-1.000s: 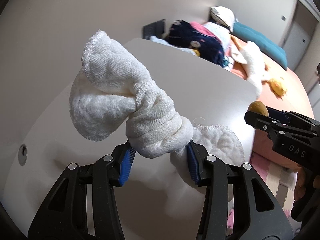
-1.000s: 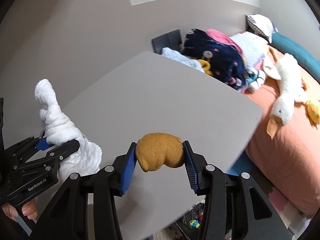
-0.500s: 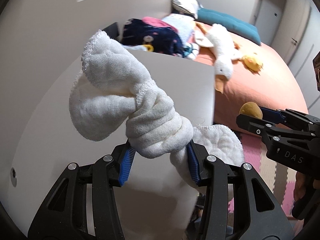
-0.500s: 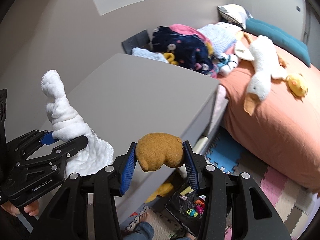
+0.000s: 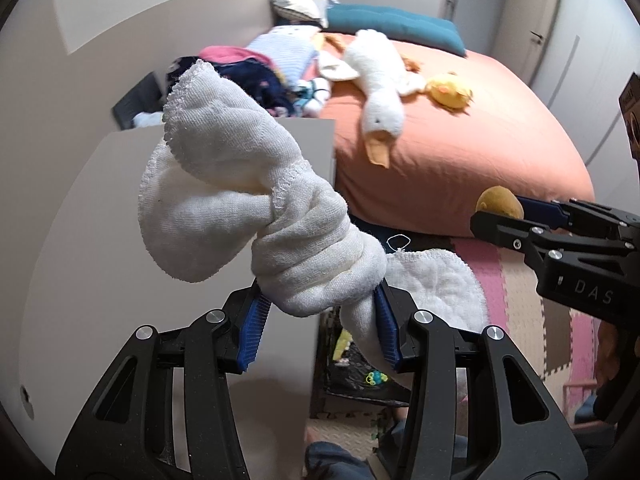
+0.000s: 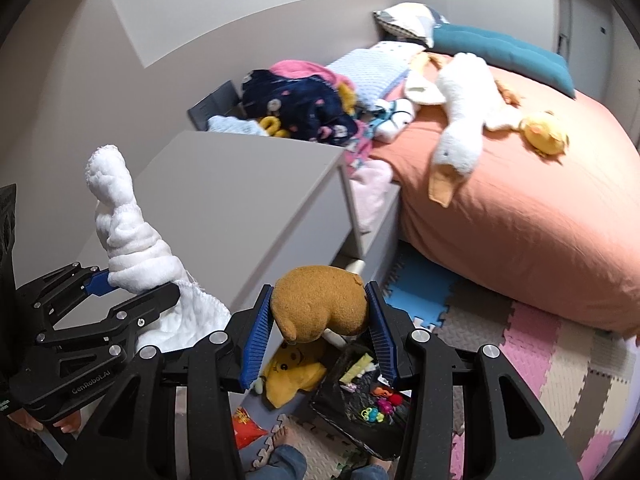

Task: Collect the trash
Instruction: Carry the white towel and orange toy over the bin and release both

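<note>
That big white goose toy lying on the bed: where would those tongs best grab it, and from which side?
Probably at the neck of the goose, just behind the head. It is the narrowest part, while the body looks too wide to fit between the tongs. The toy lies flat on the orange bed, so coming from above, with the tongs straddling the neck crosswise, seems best. Both tongs are full right now.

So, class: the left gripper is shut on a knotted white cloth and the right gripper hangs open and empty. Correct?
Not quite. The right gripper is shut on a brown plush toy, as the right wrist view shows. The left gripper does grip the knotted white cloth.
</note>
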The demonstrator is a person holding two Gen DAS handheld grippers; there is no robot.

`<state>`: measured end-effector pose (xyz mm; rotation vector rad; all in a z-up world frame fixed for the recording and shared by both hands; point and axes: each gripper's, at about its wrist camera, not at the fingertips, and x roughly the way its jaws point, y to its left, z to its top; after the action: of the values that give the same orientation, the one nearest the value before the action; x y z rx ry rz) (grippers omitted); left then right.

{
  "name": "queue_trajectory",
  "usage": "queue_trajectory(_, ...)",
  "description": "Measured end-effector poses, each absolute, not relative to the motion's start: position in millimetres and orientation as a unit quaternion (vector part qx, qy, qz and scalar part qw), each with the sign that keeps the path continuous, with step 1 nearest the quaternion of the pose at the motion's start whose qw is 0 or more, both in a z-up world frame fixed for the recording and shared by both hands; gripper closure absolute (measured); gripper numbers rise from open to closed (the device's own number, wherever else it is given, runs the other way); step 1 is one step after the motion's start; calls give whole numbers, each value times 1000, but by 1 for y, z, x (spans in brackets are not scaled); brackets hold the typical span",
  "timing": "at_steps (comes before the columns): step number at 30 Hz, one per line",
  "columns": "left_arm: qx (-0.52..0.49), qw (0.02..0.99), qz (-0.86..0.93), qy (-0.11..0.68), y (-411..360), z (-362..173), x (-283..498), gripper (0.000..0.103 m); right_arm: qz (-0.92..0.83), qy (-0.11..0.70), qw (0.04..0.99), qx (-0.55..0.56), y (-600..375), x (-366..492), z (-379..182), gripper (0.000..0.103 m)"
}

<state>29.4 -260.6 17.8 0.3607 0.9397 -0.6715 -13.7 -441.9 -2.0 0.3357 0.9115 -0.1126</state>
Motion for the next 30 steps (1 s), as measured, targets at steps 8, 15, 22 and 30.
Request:
queue_trajectory(8,199,801,-356,437,-292,13,10,57,-87,430,881,178,-469,-40,0,56)
queue_trajectory(15,225,770,-390,451,-303,6,-2,40,-101,425,879,188,-481,-62,2,43)
queue_trajectory(22,248,776,-384,435,-311,4,-11,7,-150,394,887,187,-494,-87,14,26)
queue_trajectory(30,255,780,-386,421,-316,10,-16,7,-157,390,887,194,-501,-94,14,26)
